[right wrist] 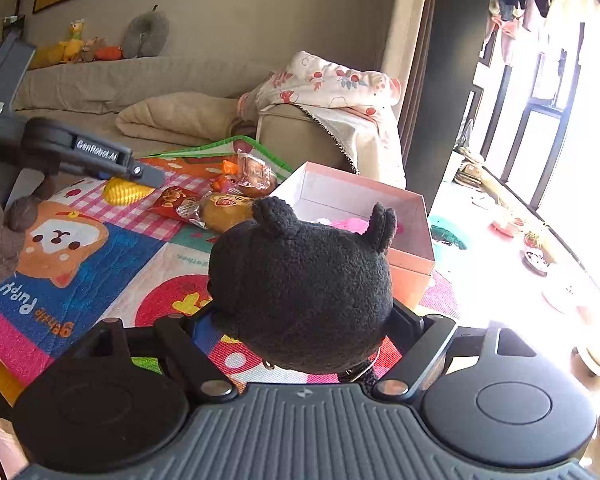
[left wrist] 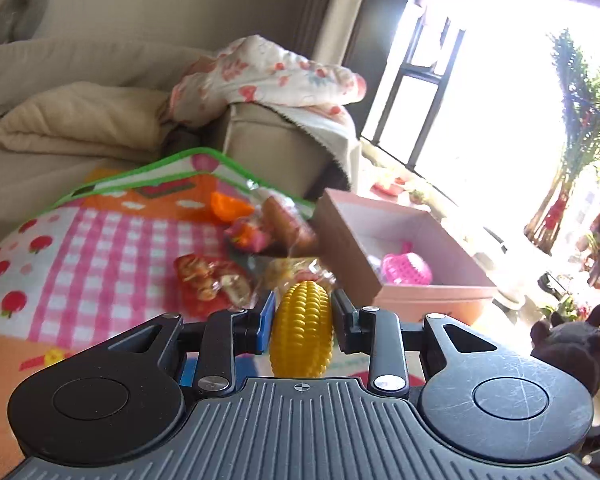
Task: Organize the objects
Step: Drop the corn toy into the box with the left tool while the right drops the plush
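Note:
My left gripper (left wrist: 302, 304) is shut on a yellow toy corn cob (left wrist: 302, 328), held above the play mat; it also shows in the right wrist view (right wrist: 124, 192) under the left gripper (right wrist: 140, 174). My right gripper (right wrist: 300, 320) is shut on a black plush toy (right wrist: 304, 284) with small ears; the plush also shows at the right edge of the left wrist view (left wrist: 568, 344). A pink open box (left wrist: 404, 256) (right wrist: 380, 204) stands ahead with a pink toy (left wrist: 406, 268) inside. Wrapped snack packets (left wrist: 208, 280) (right wrist: 224, 208) lie on the mat beside the box.
A colourful play mat (right wrist: 80, 264) covers the floor. A beige sofa (right wrist: 148, 92) with folded blankets and a flowered cloth (right wrist: 332, 80) stands behind. Small items (right wrist: 536, 256) lie on the bright floor by the window at the right.

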A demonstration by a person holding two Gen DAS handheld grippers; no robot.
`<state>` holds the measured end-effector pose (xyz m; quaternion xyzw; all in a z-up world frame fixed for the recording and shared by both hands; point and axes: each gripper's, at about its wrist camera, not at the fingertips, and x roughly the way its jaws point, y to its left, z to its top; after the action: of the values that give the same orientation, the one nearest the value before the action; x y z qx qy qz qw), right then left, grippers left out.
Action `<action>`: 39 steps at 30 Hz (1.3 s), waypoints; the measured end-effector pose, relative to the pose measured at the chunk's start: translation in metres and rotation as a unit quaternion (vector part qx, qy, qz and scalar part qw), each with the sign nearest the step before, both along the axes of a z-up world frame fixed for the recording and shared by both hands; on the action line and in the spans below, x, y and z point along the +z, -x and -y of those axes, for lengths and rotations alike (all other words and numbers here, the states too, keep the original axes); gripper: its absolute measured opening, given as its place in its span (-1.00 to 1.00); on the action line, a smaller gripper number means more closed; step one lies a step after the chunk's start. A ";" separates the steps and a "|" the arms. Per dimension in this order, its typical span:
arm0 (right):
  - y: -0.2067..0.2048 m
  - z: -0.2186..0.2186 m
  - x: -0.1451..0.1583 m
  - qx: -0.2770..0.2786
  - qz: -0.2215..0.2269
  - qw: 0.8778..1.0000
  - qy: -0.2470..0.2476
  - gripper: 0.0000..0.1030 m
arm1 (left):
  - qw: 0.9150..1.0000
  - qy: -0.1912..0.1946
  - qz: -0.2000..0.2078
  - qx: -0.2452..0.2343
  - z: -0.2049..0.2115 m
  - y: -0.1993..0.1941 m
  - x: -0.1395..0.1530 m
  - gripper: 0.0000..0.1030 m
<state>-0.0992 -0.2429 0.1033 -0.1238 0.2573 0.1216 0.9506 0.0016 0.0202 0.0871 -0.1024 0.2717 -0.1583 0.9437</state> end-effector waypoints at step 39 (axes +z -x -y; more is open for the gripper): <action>-0.290 0.032 0.015 -0.116 -0.098 0.981 -0.119 0.71 | 0.998 -0.043 -0.032 -0.011 -0.020 -0.002 -0.071 -0.31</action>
<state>0.1912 -0.2746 0.1179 0.0335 0.3451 0.0521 0.9365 0.0037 0.0406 0.0165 -0.0635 0.3098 -0.1533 0.9362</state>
